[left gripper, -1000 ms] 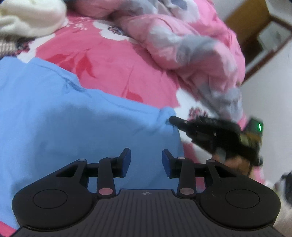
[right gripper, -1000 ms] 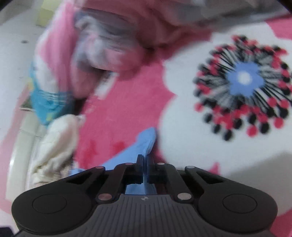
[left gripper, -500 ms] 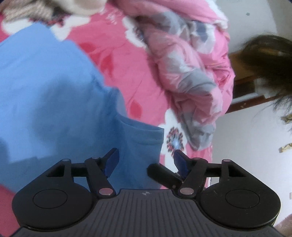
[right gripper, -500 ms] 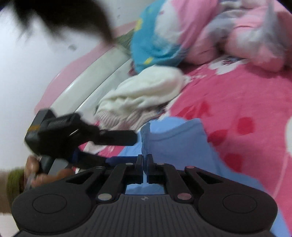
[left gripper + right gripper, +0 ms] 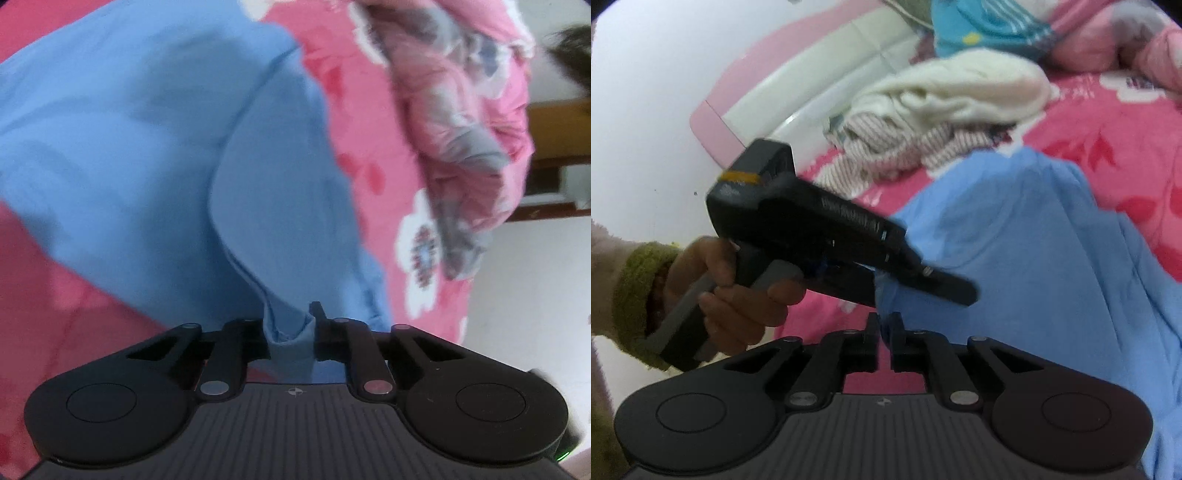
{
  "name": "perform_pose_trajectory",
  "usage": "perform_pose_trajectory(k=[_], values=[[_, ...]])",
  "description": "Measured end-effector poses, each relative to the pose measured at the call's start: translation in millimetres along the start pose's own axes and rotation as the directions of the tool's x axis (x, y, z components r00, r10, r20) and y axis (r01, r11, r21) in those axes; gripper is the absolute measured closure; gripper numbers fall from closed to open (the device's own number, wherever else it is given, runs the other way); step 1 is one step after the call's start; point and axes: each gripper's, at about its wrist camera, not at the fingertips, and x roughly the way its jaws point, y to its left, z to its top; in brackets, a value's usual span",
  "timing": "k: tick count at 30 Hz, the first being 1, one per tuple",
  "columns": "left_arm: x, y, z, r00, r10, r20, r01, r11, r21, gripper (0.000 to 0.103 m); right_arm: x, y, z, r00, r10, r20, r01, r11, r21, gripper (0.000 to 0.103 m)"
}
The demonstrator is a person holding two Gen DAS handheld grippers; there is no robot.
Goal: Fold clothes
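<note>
1. Left wrist view: the left gripper (image 5: 290, 332) is pinching a bunched fold of the blue garment (image 5: 147, 140) between its narrowed jaws. The cloth is hanging from the grip and trailing down onto the pink floral bedspread (image 5: 369, 155), so part is lifted and part is lying on the bed. I judge the thick bunch is risking a slip, and the trailing part is likely dragging and creasing. The rumpled pink quilt (image 5: 461, 122) is crowding the bed's far side; the bare spread beside the garment is offering room.

2. Right wrist view: the right gripper (image 5: 885, 332) is showing its jaws nearly together, and whether any cloth is caught between them I cannot tell, as the blue garment's edge is only meeting their tips. The left gripper, held in the person's hand (image 5: 738, 291), is working just ahead, so the two tools may be colliding. A heap of cream and striped clothes (image 5: 942, 110) is sitting toward the headboard (image 5: 798, 88), limiting room there.
</note>
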Motion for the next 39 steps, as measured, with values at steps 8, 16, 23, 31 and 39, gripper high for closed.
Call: perform_pose_trajectory(k=[8, 16, 23, 31, 39], values=[[3, 21, -7, 0.999, 0.035, -0.025, -0.033, 0.998, 0.059, 0.093, -45, -83, 41, 0.942, -0.31, 0.13, 0.278, 0.936, 0.214, 0.082], [-1, 23, -13, 0.999, 0.025, -0.02, -0.023, 0.993, 0.116, 0.093, 16, -153, 73, 0.926, -0.378, 0.001, 0.373, 0.916, 0.146, 0.082], [-1, 28, -15, 1.0, 0.021, -0.016, -0.019, 0.994, 0.107, 0.093, 41, -171, 82, 0.956, -0.283, -0.071, 0.291, 0.943, 0.164, 0.081], [0, 25, -15, 1.0, 0.012, -0.012, -0.011, 0.992, 0.127, 0.093, 19, -165, 87, 0.934, -0.356, 0.033, 0.349, 0.927, 0.135, 0.1], [3, 6, -6, 0.999, -0.041, 0.008, 0.04, 0.988, 0.15, 0.093, -22, -163, 88, 0.887, -0.438, 0.145, 0.405, 0.89, 0.208, 0.1]])
